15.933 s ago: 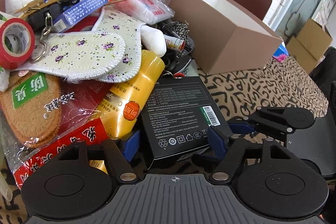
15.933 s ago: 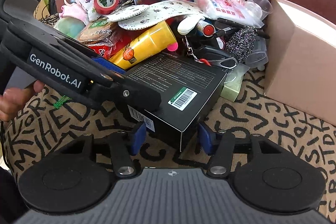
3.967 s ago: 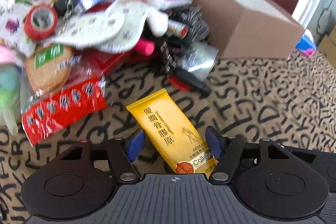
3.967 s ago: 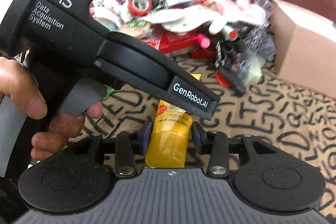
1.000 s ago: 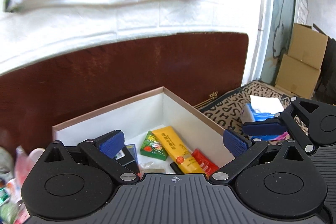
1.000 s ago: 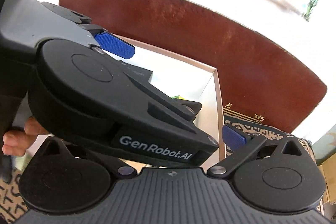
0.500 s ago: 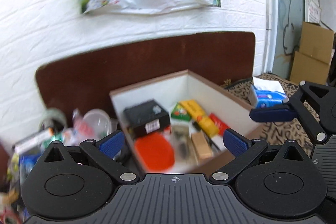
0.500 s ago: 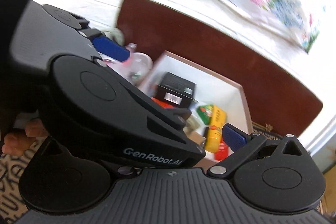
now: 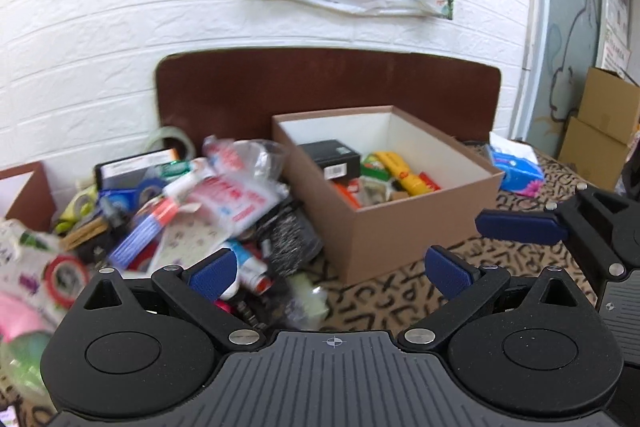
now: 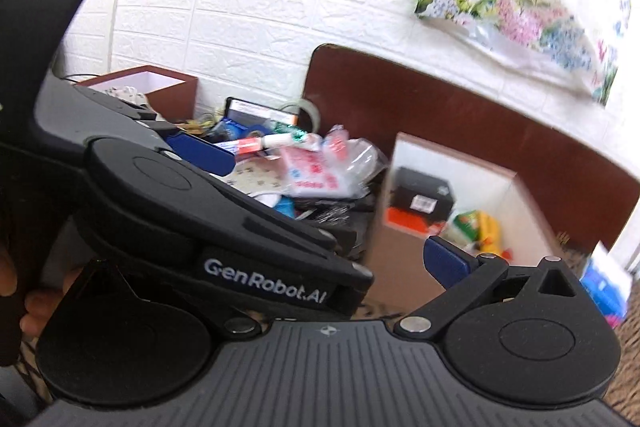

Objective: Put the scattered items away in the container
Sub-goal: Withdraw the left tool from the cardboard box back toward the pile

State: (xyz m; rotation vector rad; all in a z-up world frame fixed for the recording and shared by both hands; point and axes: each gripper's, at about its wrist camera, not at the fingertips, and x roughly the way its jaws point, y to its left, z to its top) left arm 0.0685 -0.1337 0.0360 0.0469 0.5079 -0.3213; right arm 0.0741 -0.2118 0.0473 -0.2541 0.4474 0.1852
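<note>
The brown cardboard box with white walls stands on the patterned cloth, right of the heap of scattered items. Inside it lie the black box, the yellow tube and other small things. My left gripper is open and empty, pulled back in front of the box and heap. My right gripper is open and empty; its left finger is hidden behind the left gripper's body. The box also shows in the right wrist view.
A brown headboard and white brick wall stand behind. A blue tissue pack lies right of the box. Cardboard cartons stand at far right. A second brown box sits at the far left.
Both grippers have drawn back from above the box and swung left, so the heap of items is in view again. The yellow tube stays in the box.
</note>
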